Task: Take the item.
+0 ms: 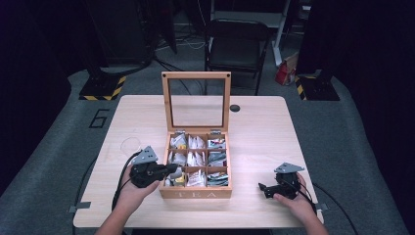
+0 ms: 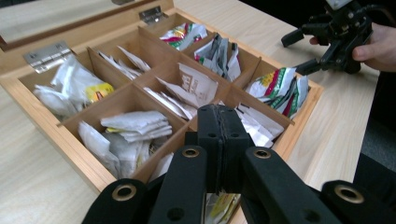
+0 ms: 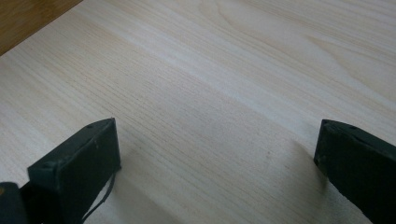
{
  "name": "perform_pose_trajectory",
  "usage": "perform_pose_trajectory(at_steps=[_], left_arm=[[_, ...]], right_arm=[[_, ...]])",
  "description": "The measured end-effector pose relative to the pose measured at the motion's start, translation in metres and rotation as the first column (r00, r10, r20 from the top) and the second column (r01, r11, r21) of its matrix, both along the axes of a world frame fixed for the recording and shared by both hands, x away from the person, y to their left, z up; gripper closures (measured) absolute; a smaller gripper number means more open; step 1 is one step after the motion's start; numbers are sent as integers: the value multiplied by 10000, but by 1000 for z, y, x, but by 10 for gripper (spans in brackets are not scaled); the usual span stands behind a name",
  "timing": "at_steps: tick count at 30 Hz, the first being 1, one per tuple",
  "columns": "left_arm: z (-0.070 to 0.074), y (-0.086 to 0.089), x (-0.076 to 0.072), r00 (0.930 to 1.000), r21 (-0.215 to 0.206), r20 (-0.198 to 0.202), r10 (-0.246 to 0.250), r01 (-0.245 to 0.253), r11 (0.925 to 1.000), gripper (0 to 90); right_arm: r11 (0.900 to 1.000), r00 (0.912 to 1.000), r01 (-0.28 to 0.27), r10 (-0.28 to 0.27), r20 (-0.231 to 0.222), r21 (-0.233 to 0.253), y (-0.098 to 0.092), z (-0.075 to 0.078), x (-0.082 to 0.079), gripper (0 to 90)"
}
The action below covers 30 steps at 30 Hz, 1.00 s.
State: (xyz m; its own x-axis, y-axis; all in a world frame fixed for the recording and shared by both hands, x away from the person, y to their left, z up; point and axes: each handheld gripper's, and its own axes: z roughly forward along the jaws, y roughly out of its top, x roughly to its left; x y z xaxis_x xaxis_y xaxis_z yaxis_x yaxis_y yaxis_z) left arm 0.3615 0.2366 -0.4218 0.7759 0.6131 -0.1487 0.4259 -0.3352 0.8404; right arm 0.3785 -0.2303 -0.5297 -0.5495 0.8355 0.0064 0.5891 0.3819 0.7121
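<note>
A pale wooden surface stands on grey carpet. At twelve o'clock behind it sits a black folding chair. Yellow-and-black striped stand bases rest at ten o'clock and two o'clock. The far room is dark, with cables across the floor.

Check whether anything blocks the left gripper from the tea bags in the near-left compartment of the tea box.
Nothing visible blocks it. The left gripper, jaws shut together, hovers directly over the open tea box at its near-left compartment, with the tea bags exposed below. The glass lid stands upright at the back, and the right gripper is apart on the table.
</note>
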Motion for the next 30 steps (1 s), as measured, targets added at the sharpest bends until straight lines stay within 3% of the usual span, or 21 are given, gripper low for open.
perform_pose_trajectory(at_steps=[11,21,30], left_arm=[[20,2,0,9996,-109,223,170,-168,9998,895],[41,6,0,9974,-110,699,178,-171,9998,895],[48,11,2,9955,-168,848,427,-414,9990,895]], right_arm=[[10000,10000,-5,5,1,3,0,0,0,0],[10000,10000,-41,41,-25,19,0,0,0,0],[10000,10000,-12,12,-11,30,0,0,0,0]])
